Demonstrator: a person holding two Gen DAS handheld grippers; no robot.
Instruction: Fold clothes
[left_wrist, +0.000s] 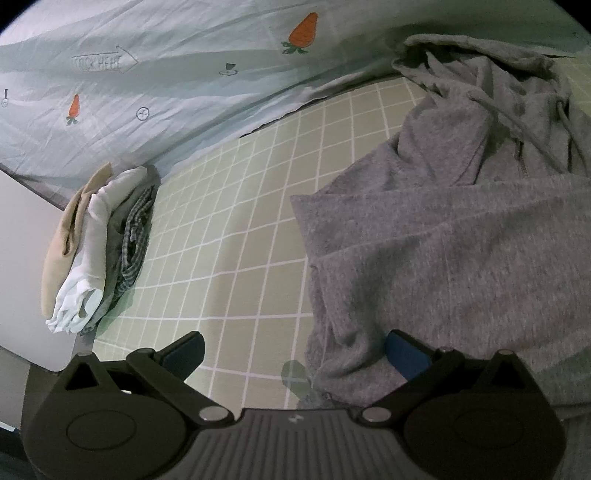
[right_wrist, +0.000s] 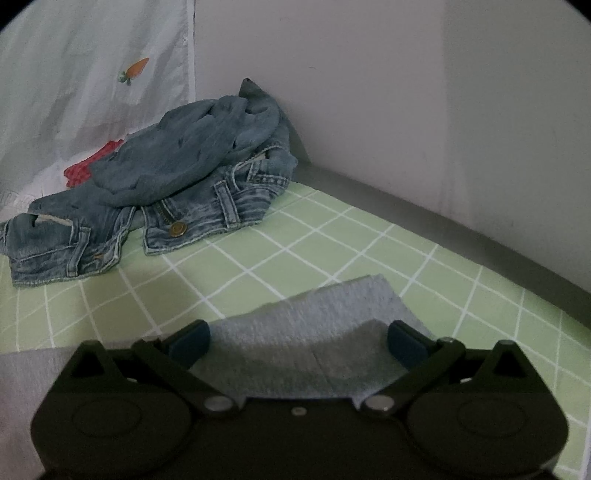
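A grey hoodie (left_wrist: 461, 229) lies spread on the green checked bedsheet (left_wrist: 240, 229), hood and drawstrings at the upper right. My left gripper (left_wrist: 293, 350) is open over its lower left edge; the right blue pad (left_wrist: 404, 354) rests against the fabric and the left pad hangs over bare sheet. In the right wrist view a flat grey corner of the hoodie (right_wrist: 314, 325) lies between the fingers of my right gripper (right_wrist: 299, 345), which is open and holds nothing.
Folded beige, white and checked clothes (left_wrist: 96, 243) are stacked at the left by a pale quilt with carrots (left_wrist: 166, 74). Blue jeans and a denim garment (right_wrist: 166, 184) are heaped in the bed's far corner against the wall (right_wrist: 406, 110), with something red (right_wrist: 85, 170) behind.
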